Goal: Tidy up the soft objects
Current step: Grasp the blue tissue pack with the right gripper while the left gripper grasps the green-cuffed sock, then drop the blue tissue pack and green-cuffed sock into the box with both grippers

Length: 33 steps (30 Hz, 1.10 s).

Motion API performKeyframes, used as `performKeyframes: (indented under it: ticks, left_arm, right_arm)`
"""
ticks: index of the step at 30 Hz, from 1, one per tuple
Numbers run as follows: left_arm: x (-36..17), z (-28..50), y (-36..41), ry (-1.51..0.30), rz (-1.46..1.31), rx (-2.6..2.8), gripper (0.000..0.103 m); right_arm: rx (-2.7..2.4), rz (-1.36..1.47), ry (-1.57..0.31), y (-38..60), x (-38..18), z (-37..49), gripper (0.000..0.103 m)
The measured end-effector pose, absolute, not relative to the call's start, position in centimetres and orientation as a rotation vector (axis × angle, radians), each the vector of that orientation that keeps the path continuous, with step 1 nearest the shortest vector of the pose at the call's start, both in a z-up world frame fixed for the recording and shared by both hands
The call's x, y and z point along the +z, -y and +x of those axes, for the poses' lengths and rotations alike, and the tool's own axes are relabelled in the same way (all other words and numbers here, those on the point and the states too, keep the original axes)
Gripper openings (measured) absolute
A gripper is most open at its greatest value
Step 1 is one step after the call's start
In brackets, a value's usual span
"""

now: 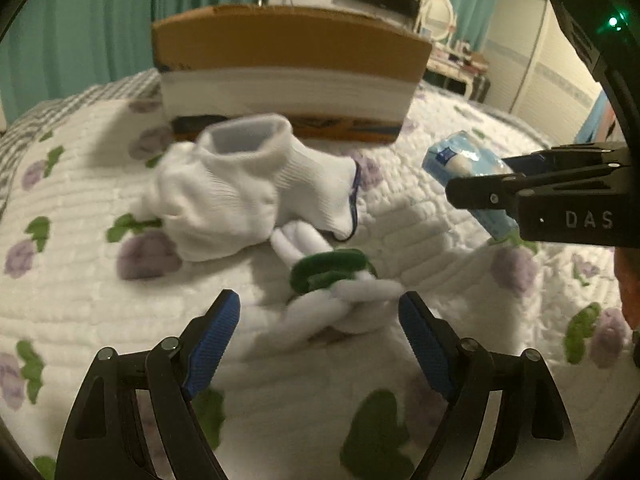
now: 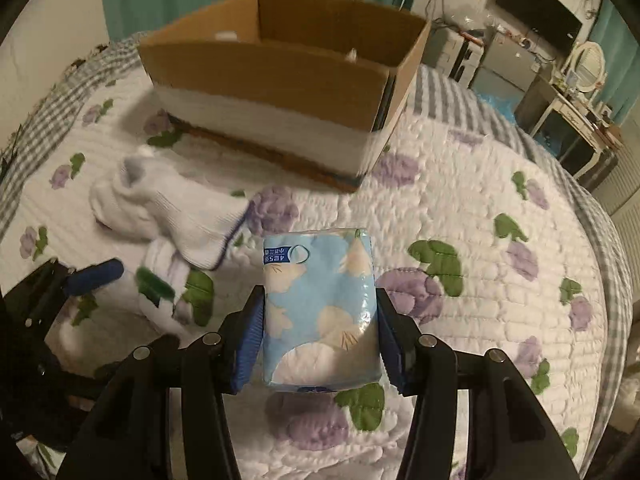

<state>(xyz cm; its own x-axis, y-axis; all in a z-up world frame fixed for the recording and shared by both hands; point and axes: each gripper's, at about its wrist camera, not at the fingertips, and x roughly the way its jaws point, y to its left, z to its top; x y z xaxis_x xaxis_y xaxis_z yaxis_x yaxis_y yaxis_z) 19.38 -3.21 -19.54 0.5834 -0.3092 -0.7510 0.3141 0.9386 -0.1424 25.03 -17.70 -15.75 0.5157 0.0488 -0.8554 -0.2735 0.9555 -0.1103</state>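
Note:
My right gripper [image 2: 320, 320] is shut on a blue tissue pack [image 2: 320, 308] and holds it above the quilt; the pack also shows in the left wrist view [image 1: 468, 172]. My left gripper [image 1: 320, 320] is open, its blue pads on either side of a white plush toy with a green band [image 1: 332, 280] lying on the quilt. White socks [image 1: 248, 188] lie just beyond the toy, also seen in the right wrist view [image 2: 176, 212]. An open cardboard box [image 2: 280, 80] stands behind them on the bed.
The bed has a white quilt with purple flowers [image 2: 480, 200]. A dresser with a mirror [image 2: 580, 72] and a TV stand beyond the bed at the right. Green curtains hang behind the box.

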Motion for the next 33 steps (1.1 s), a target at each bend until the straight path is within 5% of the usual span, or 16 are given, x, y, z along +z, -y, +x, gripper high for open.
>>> performKeyframes:
  ticks: [4, 8, 9, 21, 33]
  left_arm:
    - [-20.1, 20.3, 3.7, -0.874, 0.009, -0.377, 0.072]
    - [-20.0, 20.4, 4.2, -0.879, 0.029, -0.418, 0.037]
    - [-20.0, 20.4, 4.2, -0.878, 0.035, -0.424, 0.034]
    - [-17.6, 17.2, 2.3, -0.817, 0.02, -0.458, 0.03]
    - [-7.2, 14.5, -0.4, -0.613, 0.011, -0.474, 0.03]
  right_arm:
    - [0.22, -0.275, -1.0, 17.6, -16.2, 25.5, 0.052]
    - [0.229, -0.262, -0.995, 17.8, -16.1, 25.3, 0.052]
    - [0.229, -0.264, -0.99, 17.7, -16.0, 25.2, 0.052]
    - [0.227, -0.259, -0.937, 17.1, -13.6, 23.6, 0.052]
    - [0.25, -0.175, -0.716, 15.9, -3.6, 21.7, 0.051]
